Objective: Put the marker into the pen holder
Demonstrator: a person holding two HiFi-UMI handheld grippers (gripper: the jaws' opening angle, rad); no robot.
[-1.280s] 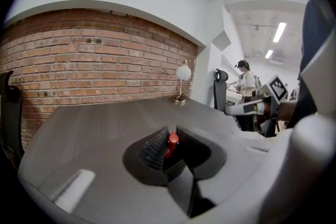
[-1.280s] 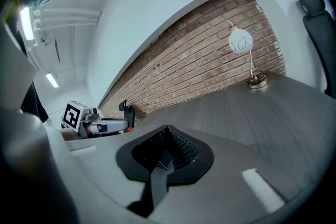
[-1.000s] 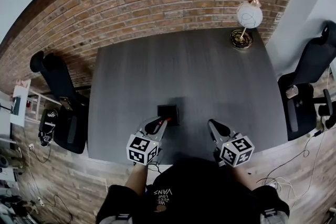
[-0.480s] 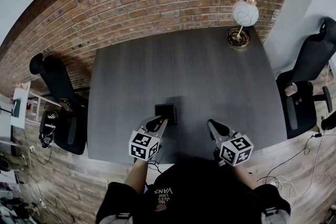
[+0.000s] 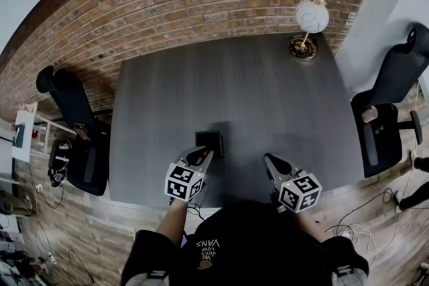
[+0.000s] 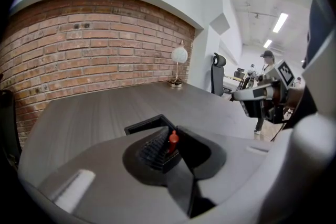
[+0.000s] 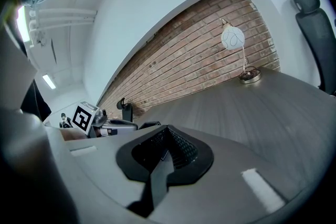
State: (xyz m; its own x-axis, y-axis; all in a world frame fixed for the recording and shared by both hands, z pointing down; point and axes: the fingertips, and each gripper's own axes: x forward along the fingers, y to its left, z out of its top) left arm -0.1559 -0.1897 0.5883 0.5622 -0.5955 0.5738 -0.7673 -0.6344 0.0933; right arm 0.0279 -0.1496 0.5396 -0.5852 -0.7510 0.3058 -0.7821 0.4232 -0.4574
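One word readable, on the shirt below me

On the person's black short-sleeved shirt (image 5: pixel 255 238), in the head view, I read a pale print (image 5: pixel 210 245) that stands upside down to my camera: the large word is "VANS", and the smaller lines next to it are too small for me to make out. The white cube (image 5: pixel 183 183) on the left gripper (image 5: pixel 203 154) and the white cube (image 5: pixel 299 191) on the right gripper (image 5: pixel 270 159) each carry black-and-white square marker patterns, with no letters or numbers in them. I find no other writing.
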